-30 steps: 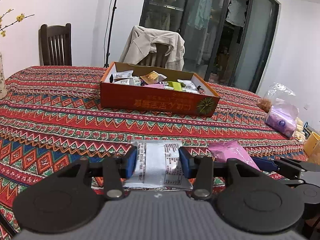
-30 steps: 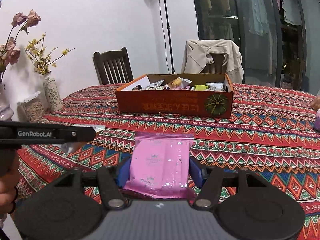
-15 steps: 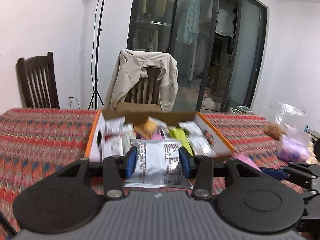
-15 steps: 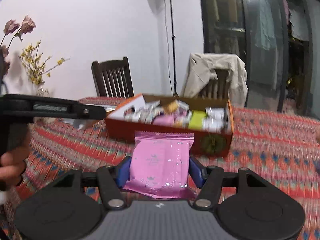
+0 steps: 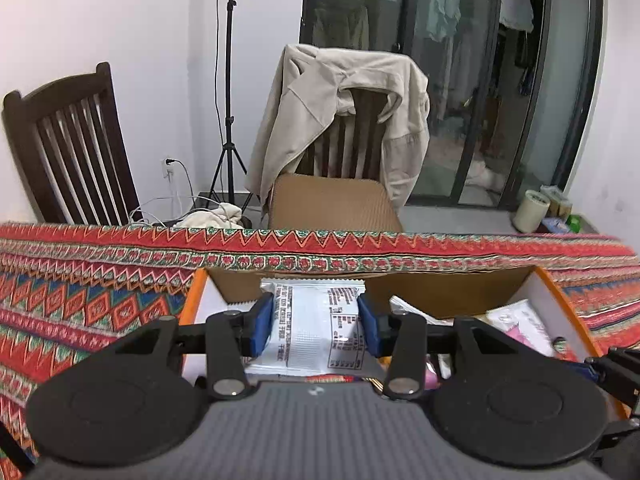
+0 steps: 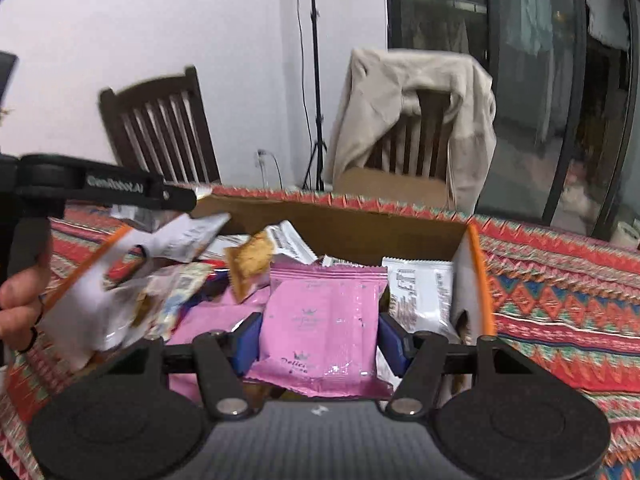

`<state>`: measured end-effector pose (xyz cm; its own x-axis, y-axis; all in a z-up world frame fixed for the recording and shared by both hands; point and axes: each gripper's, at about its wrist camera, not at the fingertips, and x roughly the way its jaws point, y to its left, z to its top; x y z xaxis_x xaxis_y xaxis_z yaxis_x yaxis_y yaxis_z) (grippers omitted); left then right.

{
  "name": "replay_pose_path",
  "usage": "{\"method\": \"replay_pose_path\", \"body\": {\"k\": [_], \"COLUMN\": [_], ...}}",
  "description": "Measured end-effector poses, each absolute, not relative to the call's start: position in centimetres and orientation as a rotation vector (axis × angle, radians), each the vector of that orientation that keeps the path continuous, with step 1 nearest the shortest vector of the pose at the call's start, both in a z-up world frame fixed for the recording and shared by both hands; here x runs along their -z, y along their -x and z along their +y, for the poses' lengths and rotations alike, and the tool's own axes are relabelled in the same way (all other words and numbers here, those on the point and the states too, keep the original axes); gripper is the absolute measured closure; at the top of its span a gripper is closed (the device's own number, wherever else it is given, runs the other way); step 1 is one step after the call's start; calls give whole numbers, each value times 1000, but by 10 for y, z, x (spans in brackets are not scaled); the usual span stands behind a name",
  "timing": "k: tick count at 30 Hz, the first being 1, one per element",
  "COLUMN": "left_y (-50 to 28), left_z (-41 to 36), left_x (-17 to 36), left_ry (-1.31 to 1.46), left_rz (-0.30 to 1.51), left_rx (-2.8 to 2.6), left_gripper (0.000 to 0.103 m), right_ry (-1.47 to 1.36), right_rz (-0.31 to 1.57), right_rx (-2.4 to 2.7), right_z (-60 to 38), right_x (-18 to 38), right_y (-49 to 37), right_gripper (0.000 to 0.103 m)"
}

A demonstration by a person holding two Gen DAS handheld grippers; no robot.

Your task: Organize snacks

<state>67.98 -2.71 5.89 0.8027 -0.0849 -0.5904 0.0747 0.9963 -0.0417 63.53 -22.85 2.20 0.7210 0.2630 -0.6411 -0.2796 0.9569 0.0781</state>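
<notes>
Left wrist view: our left gripper (image 5: 316, 326) pinches a white snack packet (image 5: 314, 332) at lower centre, above the orange box (image 5: 191, 304) on the patterned tabletop (image 5: 80, 292). Right wrist view: our right gripper (image 6: 318, 336) pinches a pink snack packet (image 6: 320, 320) over the same box (image 6: 478, 276), full of snacks.

Both wrist cams close over orange box (image 5: 554, 286), facing chairs; right blurry, prob. same box (image 6: 478, 264).
</notes>
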Motion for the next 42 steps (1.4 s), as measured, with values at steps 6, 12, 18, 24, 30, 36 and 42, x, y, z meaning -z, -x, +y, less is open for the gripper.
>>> {"method": "replay_pose_path", "body": {"k": [6, 12, 18, 24, 30, 36, 42], "left_y": [-697, -683, -638, -558, -452, -329, -215], "left_z": [-30, -21, -12, -1, 8, 14, 17], "left_x": [-43, -52, -92, -143, -181, -185, -156], "left_ry": [14, 21, 4, -29, -31, -31, -38], "left_rz": [693, 686, 632, 554, 477, 364, 295], "left_rx": [112, 124, 138, 155, 163, 184, 141], "left_gripper": [35, 35, 31, 19, 6, 0, 0], "right_ry": [50, 48, 44, 41, 41, 59, 59], "right_rz": [726, 698, 650, 581, 502, 417, 352], "right_rx": [-306, -306, -282, -255, -233, -239, -270], "right_z": [-211, -215, -232, -255, -284, -297, -298], "right_x": [-12, -20, -54, -104, -151, -172, -160], "right_y": [-655, -645, -623, -571, -492, -393, -287], "right_gripper": [33, 23, 23, 22, 15, 7, 1]}}
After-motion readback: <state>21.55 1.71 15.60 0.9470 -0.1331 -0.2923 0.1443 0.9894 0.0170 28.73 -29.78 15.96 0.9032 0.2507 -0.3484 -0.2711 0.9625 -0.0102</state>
